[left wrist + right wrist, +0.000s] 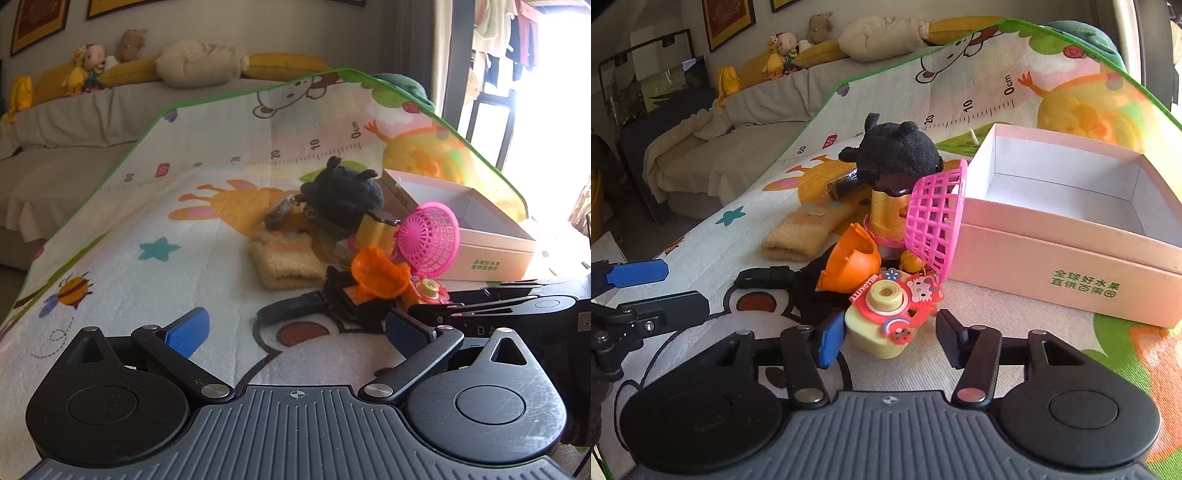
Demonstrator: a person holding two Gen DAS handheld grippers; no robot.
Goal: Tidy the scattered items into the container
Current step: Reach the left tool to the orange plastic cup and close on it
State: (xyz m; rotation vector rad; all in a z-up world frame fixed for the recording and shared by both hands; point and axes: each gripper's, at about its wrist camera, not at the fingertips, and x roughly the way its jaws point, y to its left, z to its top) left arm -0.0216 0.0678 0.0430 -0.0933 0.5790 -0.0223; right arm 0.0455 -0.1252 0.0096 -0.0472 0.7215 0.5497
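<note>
So the right gripper [888, 336] angles down at the play mat [960, 373], and its jaws are clamped on the toy camera [882, 317]: the blue pad [831, 341] presses the cream body from one side and the black finger sits against the red front on the other. The left gripper [295, 328] hangs off to the side, also tilted down, its jaws wide apart with only mat between them.

The toy sits at the near edge of the pile, just short of the pink box [1071, 266]. Its base is partly hidden behind the pad. It's tipped back, lens pointing up toward the wrist camera, body running across the gap between the fingers.

Behind it, an orange piece [855, 260] covers something black that I can't make out. The pink basket [936, 214] lies on its side against the box, mouth toward the box.
</note>
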